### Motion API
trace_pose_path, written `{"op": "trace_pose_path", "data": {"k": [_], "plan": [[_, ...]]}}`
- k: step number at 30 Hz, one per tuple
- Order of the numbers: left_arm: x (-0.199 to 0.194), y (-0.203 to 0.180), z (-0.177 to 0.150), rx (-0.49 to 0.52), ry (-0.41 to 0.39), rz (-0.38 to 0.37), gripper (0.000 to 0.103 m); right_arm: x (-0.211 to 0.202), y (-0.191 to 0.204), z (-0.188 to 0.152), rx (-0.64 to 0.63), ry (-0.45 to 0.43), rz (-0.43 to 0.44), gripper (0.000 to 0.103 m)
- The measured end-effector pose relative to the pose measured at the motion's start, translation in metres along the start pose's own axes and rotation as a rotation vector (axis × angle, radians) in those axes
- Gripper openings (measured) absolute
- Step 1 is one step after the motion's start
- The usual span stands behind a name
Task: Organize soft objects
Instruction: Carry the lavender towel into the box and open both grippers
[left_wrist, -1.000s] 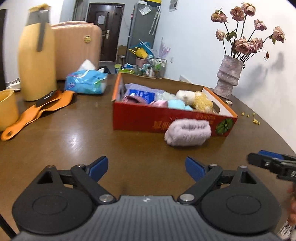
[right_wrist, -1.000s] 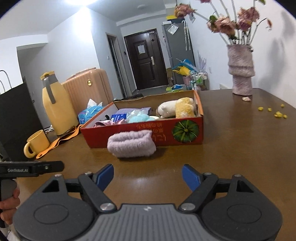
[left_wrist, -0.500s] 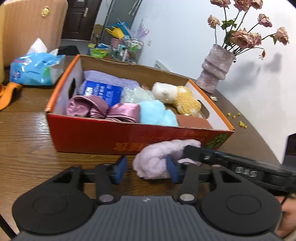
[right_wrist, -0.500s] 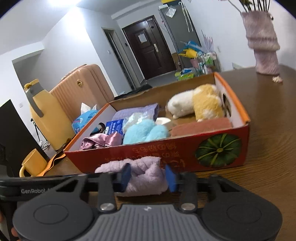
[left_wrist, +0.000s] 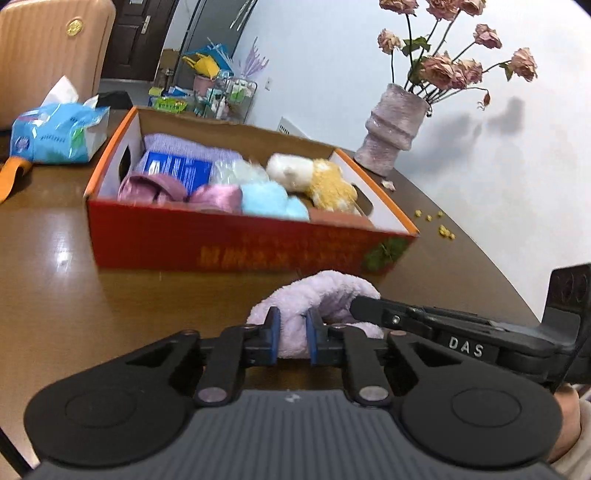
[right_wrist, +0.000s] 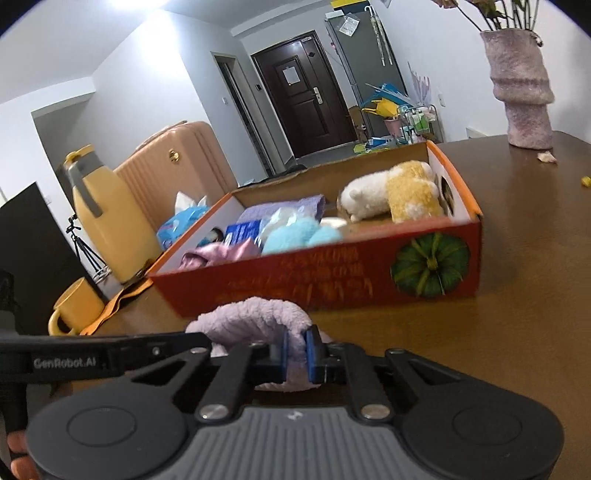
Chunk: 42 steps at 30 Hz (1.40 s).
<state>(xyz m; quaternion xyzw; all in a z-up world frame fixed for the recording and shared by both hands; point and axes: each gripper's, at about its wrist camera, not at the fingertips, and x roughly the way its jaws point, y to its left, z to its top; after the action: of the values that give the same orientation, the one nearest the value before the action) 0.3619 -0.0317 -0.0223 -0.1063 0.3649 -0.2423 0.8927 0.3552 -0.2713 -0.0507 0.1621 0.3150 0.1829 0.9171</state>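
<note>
The red box (left_wrist: 236, 240) stands on the brown table (left_wrist: 74, 288), open at the top, with an orange rim and a green pumpkin picture (right_wrist: 430, 267) on its near wall. Inside it, at the far left, lies a lilac cloth (left_wrist: 184, 151) with a blue packet (left_wrist: 177, 170) on top. Near the front wall are pink satin pieces (left_wrist: 173, 190) and a light blue fluffy ball (left_wrist: 269, 201). Behind the ball is a clear bag (left_wrist: 236, 171). To the right lie a white plush (left_wrist: 291, 171) and a yellow plush (left_wrist: 332, 190), touching each other. A brown pad (left_wrist: 336, 218) lies at the near right corner.

The purple towel (left_wrist: 325, 291) is outside the box, on the table just in front of the near wall. It is soft and fuzzy, pale lilac, rolled into a thick bundle that curves like an arch.

The left gripper (left_wrist: 292, 339) has just been closing and now its blue pads pinch the left end of the towel. The right gripper (right_wrist: 295, 350) has also just been closing, and it clamps the right end of the same towel.

Left of the box, a blue tissue pack (left_wrist: 55, 133) lies on the table. A vase (left_wrist: 395, 133) with dried roses stands far right.
</note>
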Motion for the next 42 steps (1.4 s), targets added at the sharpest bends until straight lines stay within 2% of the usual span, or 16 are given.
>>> {"op": "trace_pose_path", "data": {"k": [4,7,16,21,25,29,32,37,42], "plan": [[-0.024,-0.009,-0.024,-0.012,0.014,-0.024,0.015,-0.03,0.013,-0.027,0.006,-0.002,-0.013,0.009],[-0.043,-0.021,-0.037,0.016,0.004,-0.042,0.015,-0.054,0.018,-0.041,0.018,-0.009,-0.013,0.009],[-0.091,-0.055,-0.045,0.087,-0.086,-0.068,0.015,-0.109,0.036,-0.046,-0.008,-0.122,-0.007,0.009],[-0.089,-0.061,-0.023,0.107,-0.116,-0.112,0.015,-0.121,0.031,-0.029,0.01,-0.157,0.018,0.009],[-0.073,-0.061,0.026,0.126,-0.146,-0.153,0.015,-0.118,0.027,0.008,-0.045,-0.219,-0.005,0.009],[-0.034,-0.055,0.08,0.142,-0.15,-0.135,0.015,-0.093,0.017,0.062,-0.102,-0.25,-0.042,0.009],[0.011,-0.043,0.116,0.112,-0.087,-0.124,0.015,-0.056,0.002,0.102,-0.133,-0.228,-0.062,0.009],[0.084,-0.016,0.148,0.073,0.001,-0.078,0.014,0.027,-0.036,0.151,-0.097,-0.079,-0.068,0.009],[0.143,0.008,0.15,0.04,0.121,-0.013,0.015,0.106,-0.058,0.174,-0.093,0.095,-0.104,0.01]]}}
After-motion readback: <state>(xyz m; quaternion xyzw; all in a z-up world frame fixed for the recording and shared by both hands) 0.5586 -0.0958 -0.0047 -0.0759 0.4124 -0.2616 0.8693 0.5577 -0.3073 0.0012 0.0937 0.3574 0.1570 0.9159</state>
